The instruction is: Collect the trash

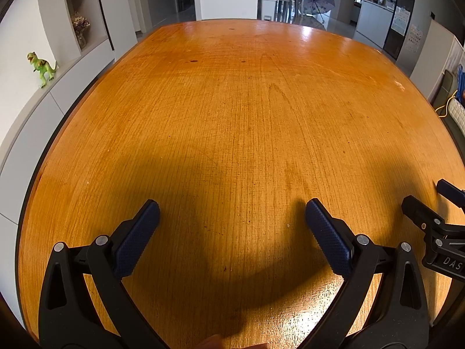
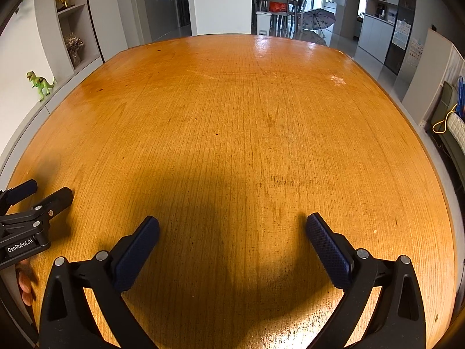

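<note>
A bare orange wooden table (image 1: 232,116) fills both views (image 2: 232,131). No trash shows on it in either view. My left gripper (image 1: 232,212) is open and empty, its blue-padded fingers wide apart just above the near part of the table. My right gripper (image 2: 232,226) is open and empty too, at the same height. The right gripper shows at the right edge of the left wrist view (image 1: 436,203). The left gripper shows at the left edge of the right wrist view (image 2: 37,200).
A grey cabinet runs along the left with a green toy dinosaur (image 1: 42,68) on it and shelves behind. An open umbrella (image 1: 316,5) and chairs stand beyond the table's far edge. A yellow cable (image 2: 441,122) lies at the right.
</note>
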The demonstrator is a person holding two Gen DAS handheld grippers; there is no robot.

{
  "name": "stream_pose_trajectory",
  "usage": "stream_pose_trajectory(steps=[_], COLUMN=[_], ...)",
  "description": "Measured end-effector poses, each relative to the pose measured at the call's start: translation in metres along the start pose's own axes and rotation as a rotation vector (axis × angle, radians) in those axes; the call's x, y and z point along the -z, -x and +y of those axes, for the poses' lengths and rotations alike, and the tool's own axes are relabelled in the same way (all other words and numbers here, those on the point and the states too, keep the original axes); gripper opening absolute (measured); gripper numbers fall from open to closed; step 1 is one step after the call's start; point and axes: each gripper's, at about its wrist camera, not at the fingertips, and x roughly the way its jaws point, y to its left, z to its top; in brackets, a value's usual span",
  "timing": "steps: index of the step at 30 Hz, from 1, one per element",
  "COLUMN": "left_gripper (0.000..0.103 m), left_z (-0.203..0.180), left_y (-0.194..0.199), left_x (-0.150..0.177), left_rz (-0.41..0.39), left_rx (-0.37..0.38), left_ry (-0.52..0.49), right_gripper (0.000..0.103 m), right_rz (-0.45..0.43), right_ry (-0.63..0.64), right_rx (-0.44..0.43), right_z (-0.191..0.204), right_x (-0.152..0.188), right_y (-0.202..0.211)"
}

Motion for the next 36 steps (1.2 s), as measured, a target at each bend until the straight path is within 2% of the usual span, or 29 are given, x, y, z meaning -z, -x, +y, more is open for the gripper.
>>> stream_pose_trajectory(steps=[36], left_gripper=[0.097], left_z=[0.0017], left_y=[0.0004], left_x=[0.0001], left_rz=[0.0], left_rx=[0.002], left_ry=[-0.001], right_gripper=[0.101], right_rz=[0.0], right_ry=[0.001], right_rx=[0.001], right_z=[0.0036], right_x=[-0.0017], right_y=[0.0003])
